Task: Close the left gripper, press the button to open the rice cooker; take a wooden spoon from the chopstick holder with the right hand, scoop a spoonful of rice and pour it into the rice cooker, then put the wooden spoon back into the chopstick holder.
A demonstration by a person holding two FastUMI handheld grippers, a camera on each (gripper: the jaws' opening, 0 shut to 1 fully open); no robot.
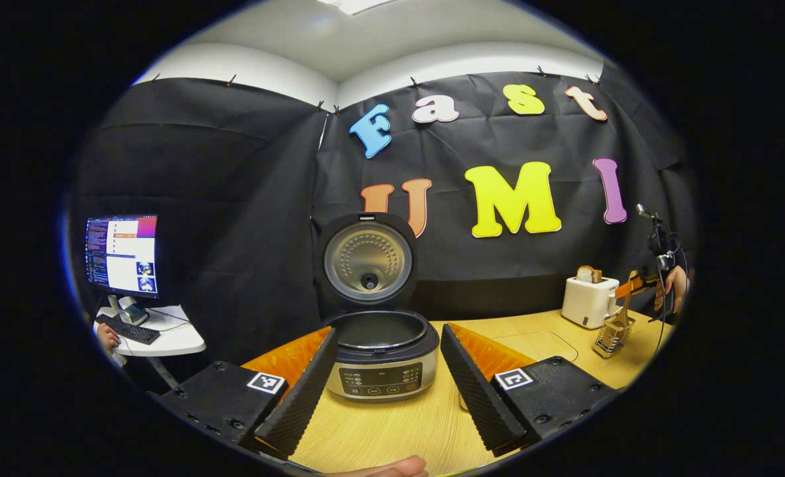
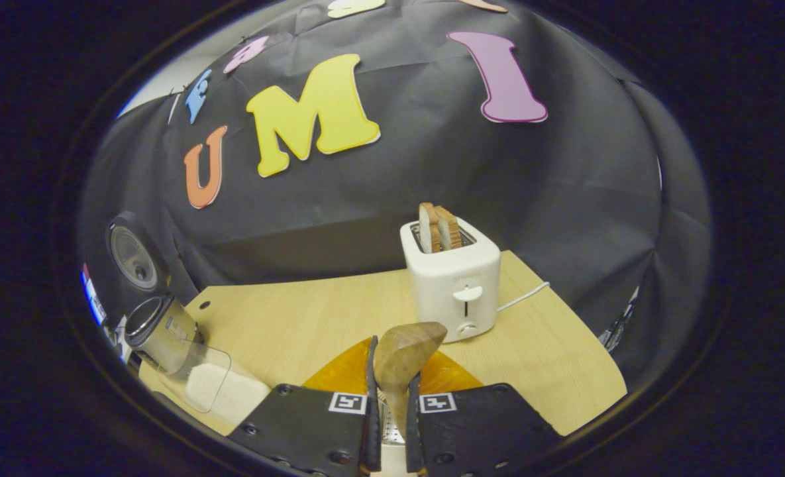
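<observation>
Wooden spoon (image 2: 405, 354) pinched upright between the right gripper (image 2: 389, 404) fingers, bowl above their tips, left gripper (image 1: 384, 374) jaws spread either side of one open rice cooker (image 1: 382, 351), one toaster (image 2: 454, 278) holding two bread slices (image 2: 438, 228), one wire chopstick holder (image 1: 614, 334).

Bright overhead ceiling light, sharp focus, edges bowed, soft shadows
</observation>
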